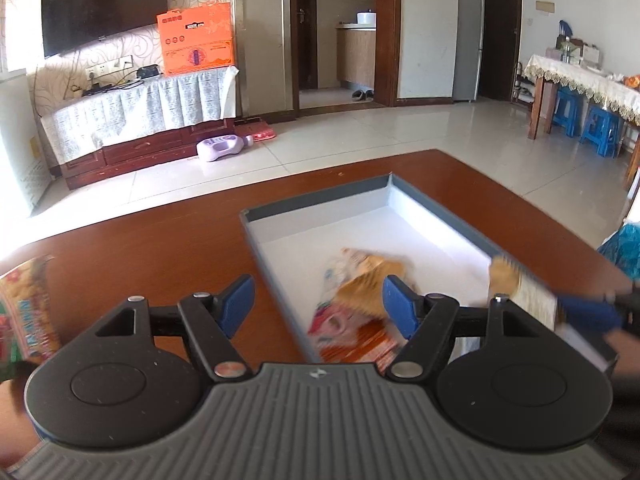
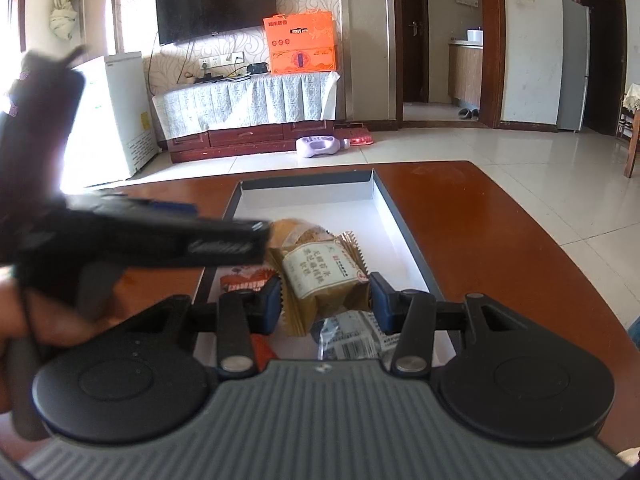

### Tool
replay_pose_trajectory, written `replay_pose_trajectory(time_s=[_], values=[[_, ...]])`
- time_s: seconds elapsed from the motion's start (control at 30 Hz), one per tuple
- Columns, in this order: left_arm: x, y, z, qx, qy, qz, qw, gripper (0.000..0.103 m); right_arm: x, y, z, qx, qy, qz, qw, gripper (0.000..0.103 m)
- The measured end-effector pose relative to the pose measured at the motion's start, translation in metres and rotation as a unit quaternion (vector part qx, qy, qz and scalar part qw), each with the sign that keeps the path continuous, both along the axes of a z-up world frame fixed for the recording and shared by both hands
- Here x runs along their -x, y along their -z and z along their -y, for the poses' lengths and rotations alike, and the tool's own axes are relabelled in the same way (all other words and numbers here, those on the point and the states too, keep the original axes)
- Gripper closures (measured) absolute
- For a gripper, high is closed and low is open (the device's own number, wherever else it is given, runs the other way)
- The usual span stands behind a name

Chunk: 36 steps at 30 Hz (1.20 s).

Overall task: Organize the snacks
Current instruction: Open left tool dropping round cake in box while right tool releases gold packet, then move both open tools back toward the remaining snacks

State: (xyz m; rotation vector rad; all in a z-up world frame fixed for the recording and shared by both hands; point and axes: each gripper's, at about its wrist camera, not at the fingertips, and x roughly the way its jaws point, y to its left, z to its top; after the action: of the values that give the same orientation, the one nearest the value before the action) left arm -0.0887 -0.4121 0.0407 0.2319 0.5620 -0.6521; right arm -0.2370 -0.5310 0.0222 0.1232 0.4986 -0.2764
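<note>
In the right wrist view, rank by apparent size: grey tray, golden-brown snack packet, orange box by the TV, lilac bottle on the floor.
1. Grey shallow cardboard tray
2. Golden-brown crinkle-edged snack packet (near the camera, so it looks bigger than it is)
3. Orange printed box
4. Lilac plastic bottle

The table (image 2: pixel 500 240) is reddish-brown wood with a smooth, glossy finish. The tray (image 2: pixel 404 232) looks like matt cardboard, grey on the walls and white inside. The snack packets (image 2: pixel 320 276) are shiny, crinkled plastic film with sawtooth ends. The right gripper (image 2: pixel 325 300) has matt black plastic arms, blue rubbery-looking pads, bright metal pins and a ribbed grey body. The floor (image 2: pixel 500 160) is glossy pale tile.
</note>
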Motion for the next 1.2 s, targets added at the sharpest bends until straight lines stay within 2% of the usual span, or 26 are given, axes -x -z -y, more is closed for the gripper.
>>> replay_pose_trajectory(time_s=[0.23, 0.4, 0.7, 0.93, 1.03, 1.1, 1.2], values=[[0.012, 0.007, -0.030, -0.019, -0.014, -0.005, 0.9997, 0.028, -0.011, 0.001, -0.012, 0.018, 0.005, 0.002, 1.000, 0.054], [0.016, 0.007, -0.041, -0.017, -0.014, -0.004, 0.9997, 0.028, -0.018, 0.005, -0.014, 0.025, 0.021, -0.005, 0.999, 0.053], [0.018, 0.007, -0.041, -0.020, -0.008, -0.004, 0.9998, 0.028, -0.019, 0.004, -0.016, 0.035, 0.034, 0.002, 0.999, 0.050], [0.017, 0.005, -0.038, -0.019, -0.010, -0.006, 0.9997, 0.028, -0.017, 0.002, -0.017, 0.035, 0.036, 0.010, 0.999, 0.044], [0.017, 0.003, -0.039, -0.017, -0.012, -0.006, 0.9998, 0.028, -0.016, 0.000, -0.019, 0.041, 0.037, 0.014, 0.998, 0.041], [0.018, 0.001, -0.041, -0.019, -0.016, -0.003, 0.9997, 0.028, -0.015, -0.002, -0.021, 0.047, 0.037, 0.017, 0.998, 0.034], [0.020, -0.001, -0.044, -0.013, -0.020, -0.006, 0.9997, 0.028, -0.012, -0.004, -0.026, 0.058, 0.031, 0.020, 0.998, 0.033]])
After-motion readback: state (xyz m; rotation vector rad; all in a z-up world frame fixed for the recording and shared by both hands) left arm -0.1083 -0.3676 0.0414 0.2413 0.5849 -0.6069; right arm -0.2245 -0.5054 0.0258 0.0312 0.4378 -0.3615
